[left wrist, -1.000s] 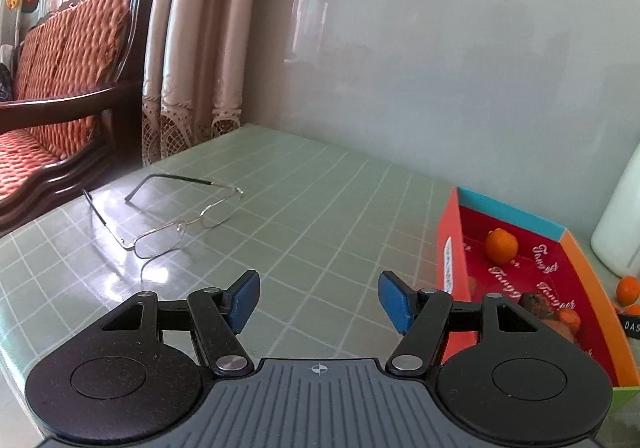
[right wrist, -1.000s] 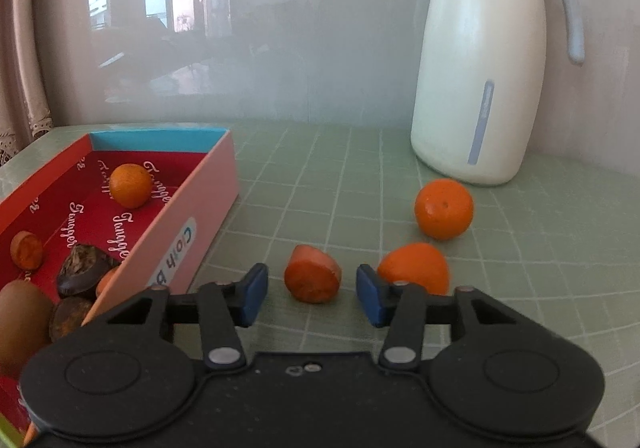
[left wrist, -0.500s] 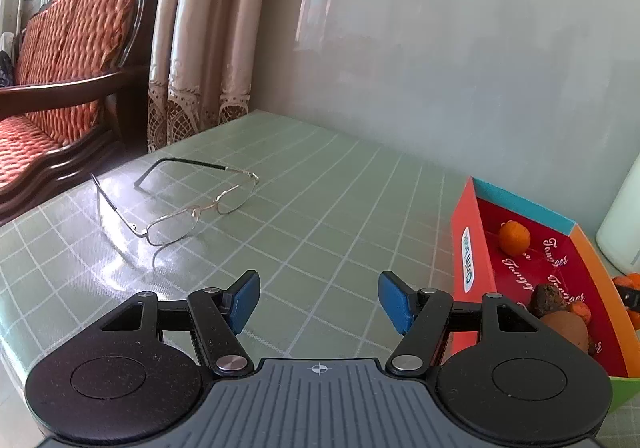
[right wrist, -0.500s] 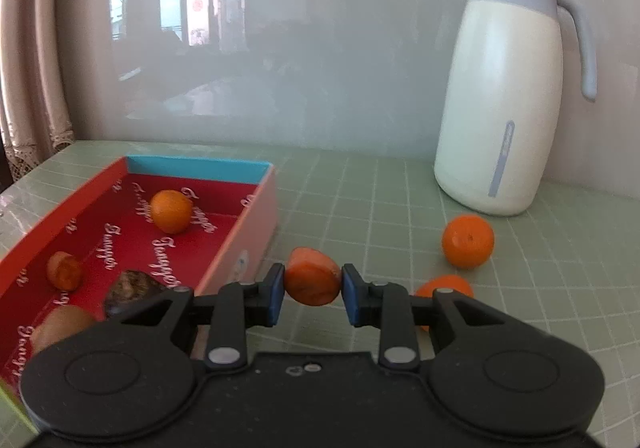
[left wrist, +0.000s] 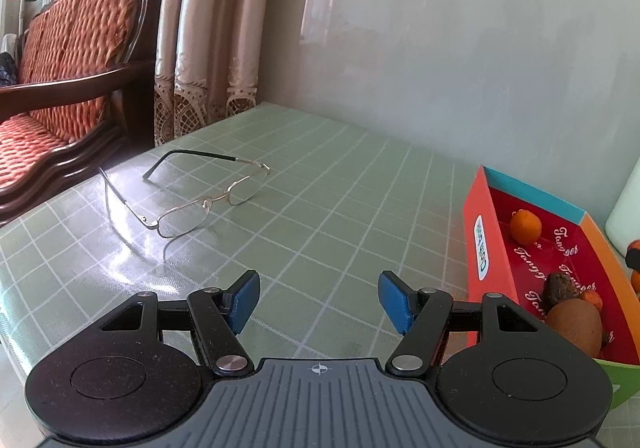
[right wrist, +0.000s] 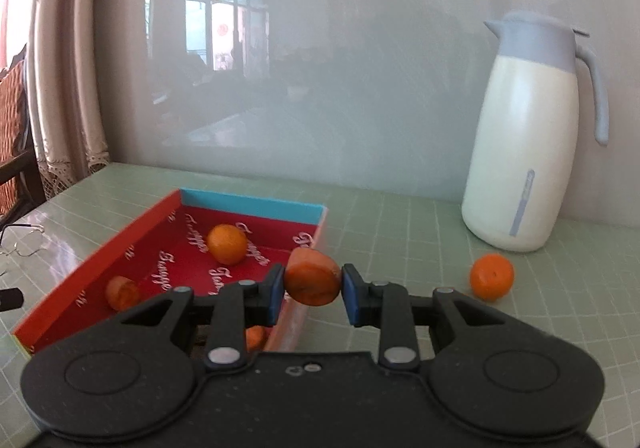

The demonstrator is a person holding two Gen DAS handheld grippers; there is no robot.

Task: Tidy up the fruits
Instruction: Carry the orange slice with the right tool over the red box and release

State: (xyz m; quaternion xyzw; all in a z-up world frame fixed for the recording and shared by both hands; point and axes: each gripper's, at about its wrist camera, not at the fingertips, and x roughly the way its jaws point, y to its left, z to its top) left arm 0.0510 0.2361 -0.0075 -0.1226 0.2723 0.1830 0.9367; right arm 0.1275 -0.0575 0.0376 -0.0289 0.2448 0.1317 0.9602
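Red box, frame's lower left, holds a tangerine and fruit pieces; right gripper clamps an orange chunk at centre; left gripper gapes empty.

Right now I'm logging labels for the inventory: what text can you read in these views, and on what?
"Tangger", roughly, in repeated white script on the red floor of the box.
Blue print on the white label on the box's outer side wall: too blurred to read.
Grey strip on the thermos jug: illegible.
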